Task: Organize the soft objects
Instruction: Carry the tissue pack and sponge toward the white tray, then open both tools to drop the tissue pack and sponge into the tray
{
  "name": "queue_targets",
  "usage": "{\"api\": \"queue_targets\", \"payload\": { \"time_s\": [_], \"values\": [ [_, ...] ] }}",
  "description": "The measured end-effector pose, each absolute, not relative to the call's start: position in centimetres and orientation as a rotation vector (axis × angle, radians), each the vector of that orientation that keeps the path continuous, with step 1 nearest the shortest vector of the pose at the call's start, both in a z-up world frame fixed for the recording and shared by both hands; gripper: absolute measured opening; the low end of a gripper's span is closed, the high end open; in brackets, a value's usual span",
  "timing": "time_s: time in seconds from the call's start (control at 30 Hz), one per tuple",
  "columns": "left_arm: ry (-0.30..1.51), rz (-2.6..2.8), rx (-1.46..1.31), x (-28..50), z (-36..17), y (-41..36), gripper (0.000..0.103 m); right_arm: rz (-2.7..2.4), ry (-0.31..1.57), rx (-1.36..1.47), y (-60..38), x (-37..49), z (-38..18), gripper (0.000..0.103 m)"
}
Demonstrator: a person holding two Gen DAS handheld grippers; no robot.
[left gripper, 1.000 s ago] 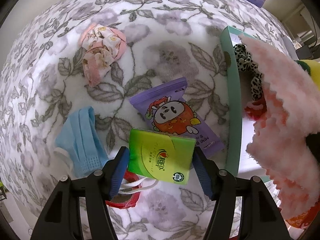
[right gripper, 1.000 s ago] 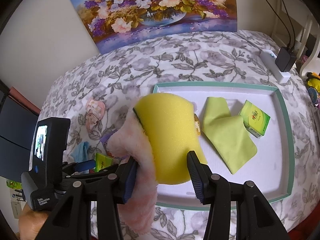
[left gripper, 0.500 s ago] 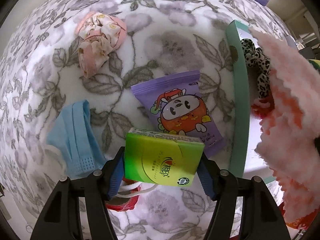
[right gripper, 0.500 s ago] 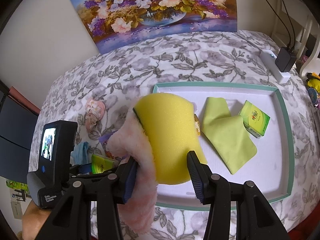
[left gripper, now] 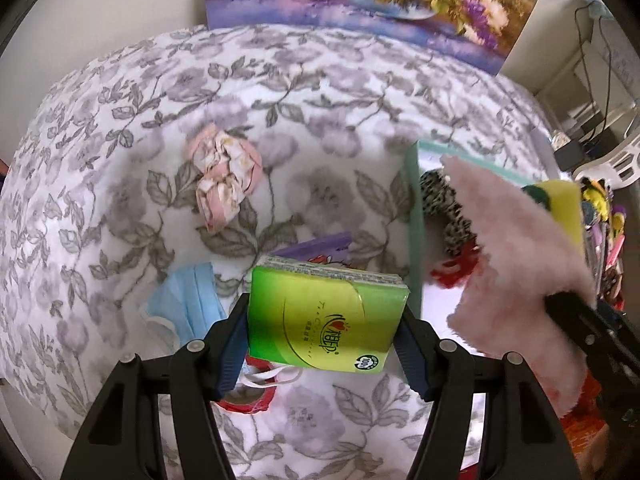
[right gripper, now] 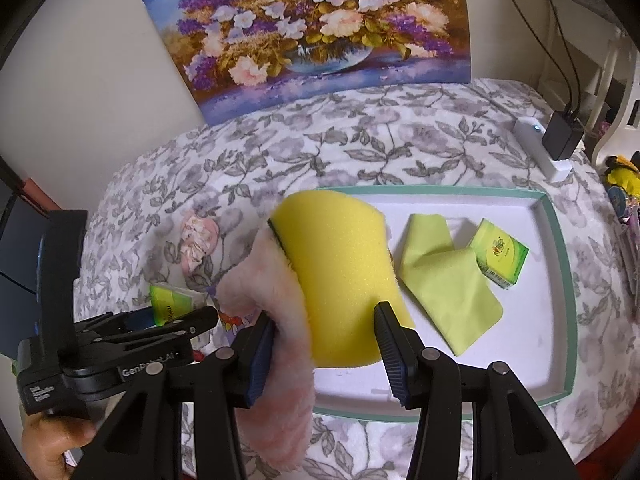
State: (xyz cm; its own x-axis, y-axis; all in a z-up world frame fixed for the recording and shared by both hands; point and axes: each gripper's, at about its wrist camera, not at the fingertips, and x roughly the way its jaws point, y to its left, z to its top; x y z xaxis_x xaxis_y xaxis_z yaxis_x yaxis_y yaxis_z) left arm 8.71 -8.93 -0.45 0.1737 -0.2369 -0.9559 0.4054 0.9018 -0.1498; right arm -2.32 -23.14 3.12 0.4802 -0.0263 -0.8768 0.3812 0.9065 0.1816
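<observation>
both clamped, left jaws on green tissue pack [left gripper: 324,320]; right jaws on yellow sponge [right gripper: 340,276], pink cloth [right gripper: 276,320]

- Soft, even indoor light fills both my views; I can't see its source.
- Shadows are faint: a weak one lies under the folded lime-green cloth [right gripper: 444,280] on the white teal-rimmed tray [right gripper: 560,264].
- My left view is slightly motion-blurred, worst on the fluffy pink cloth [left gripper: 516,264] at right.
- The glossy green tissue packet [left gripper: 324,320] carries a mild sheen.
- Fisheye distortion bows the grey-flowered white bedspread [left gripper: 120,160] toward dark, vignetted corners.
</observation>
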Motion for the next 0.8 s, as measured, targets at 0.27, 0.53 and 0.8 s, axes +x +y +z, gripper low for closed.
{"api": "queue_targets", "payload": {
  "time_s": [0.27, 0.53, 0.8],
  "values": [
    [1.257, -0.472, 0.085, 8.4, 2.1, -8.4, 0.067, -0.268, 0.993, 0.386, -23.5, -3.1, 4.8, 0.051],
    [1.24, -0.538, 0.118, 6.3, 2.9, -11.5, 0.067, -0.345, 0.9, 0.417, -26.0, -5.1, 7.2, 0.051],
    [1.335, -0.646, 0.18, 3.1, 0.3, -17.2, 0.067, -0.593, 0.938, 0.453, -31.4, -7.4, 5.8, 0.051]
  ]
}}
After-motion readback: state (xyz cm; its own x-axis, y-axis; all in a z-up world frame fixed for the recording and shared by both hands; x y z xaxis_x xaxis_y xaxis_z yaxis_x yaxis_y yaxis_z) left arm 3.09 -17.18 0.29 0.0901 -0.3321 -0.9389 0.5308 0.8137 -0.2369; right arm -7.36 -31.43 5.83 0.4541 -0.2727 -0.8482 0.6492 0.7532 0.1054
